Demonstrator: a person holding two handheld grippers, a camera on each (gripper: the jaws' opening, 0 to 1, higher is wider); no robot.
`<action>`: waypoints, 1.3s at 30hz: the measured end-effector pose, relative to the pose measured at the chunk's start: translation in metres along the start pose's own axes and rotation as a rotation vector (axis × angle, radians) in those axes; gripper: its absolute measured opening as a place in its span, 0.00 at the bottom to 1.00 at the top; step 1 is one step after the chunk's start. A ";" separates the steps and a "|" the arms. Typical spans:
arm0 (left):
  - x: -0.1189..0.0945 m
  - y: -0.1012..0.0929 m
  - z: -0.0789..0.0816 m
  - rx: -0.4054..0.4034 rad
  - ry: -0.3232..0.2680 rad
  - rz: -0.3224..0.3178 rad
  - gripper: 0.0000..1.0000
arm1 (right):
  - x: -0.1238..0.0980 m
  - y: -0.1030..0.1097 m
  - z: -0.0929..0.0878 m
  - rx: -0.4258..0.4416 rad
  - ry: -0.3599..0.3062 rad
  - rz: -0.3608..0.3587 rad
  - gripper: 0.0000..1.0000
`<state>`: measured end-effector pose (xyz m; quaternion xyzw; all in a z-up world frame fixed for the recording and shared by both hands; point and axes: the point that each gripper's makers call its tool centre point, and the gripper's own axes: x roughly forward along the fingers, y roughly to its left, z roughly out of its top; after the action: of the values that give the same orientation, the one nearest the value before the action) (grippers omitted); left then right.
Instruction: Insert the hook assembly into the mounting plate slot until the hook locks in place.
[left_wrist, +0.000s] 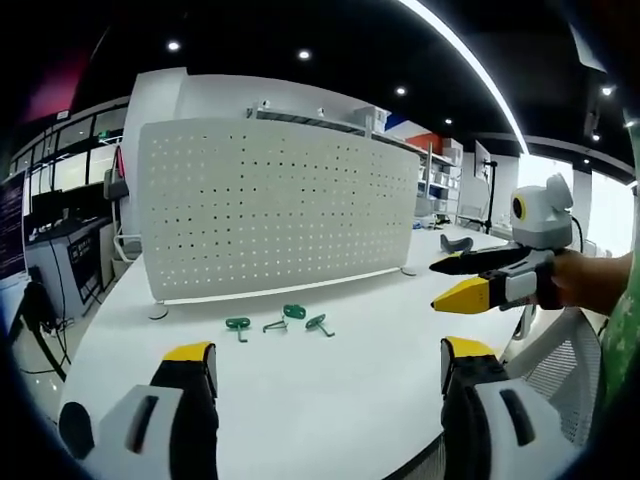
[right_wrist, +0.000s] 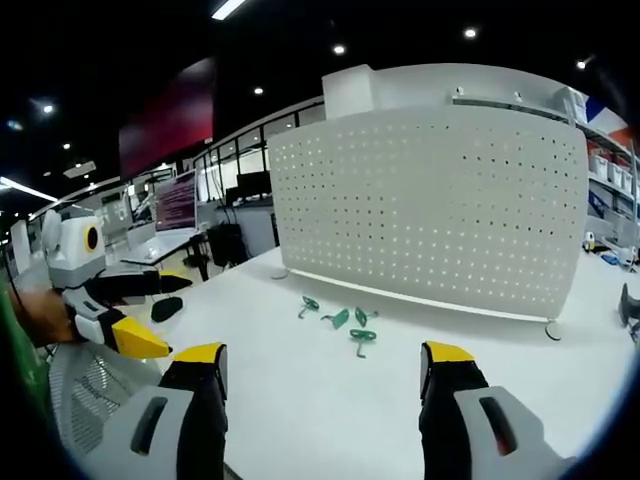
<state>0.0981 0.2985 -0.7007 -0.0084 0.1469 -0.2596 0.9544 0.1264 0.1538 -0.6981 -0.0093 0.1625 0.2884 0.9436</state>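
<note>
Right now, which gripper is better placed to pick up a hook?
Right, by a little. Both are open and empty, but the hooks lie centred ahead of the right gripper and left of centre ahead of the left gripper.

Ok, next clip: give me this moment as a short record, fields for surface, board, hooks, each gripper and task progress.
surface: white table
board: white pegboard standing upright on the table, on small feet
hooks: four green hooks lying loose on the table in front of the pegboard
left gripper: open, empty, above the table short of the hooks
right gripper: open, empty, likewise short of the hooks
task progress: no hook picked up or mounted on the pegboard yet
</note>
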 end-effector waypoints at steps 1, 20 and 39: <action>0.000 0.000 0.000 0.000 0.001 0.000 0.95 | 0.001 0.000 0.000 0.000 0.001 0.000 0.80; 0.001 0.000 -0.002 -0.009 0.009 -0.003 0.94 | 0.033 -0.027 0.010 -0.008 0.001 -0.014 0.63; 0.002 0.001 -0.005 -0.019 0.023 -0.002 0.93 | 0.091 -0.042 0.007 -0.028 0.052 0.013 0.49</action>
<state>0.0990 0.2989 -0.7062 -0.0147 0.1605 -0.2593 0.9523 0.2232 0.1686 -0.7227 -0.0289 0.1829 0.2965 0.9369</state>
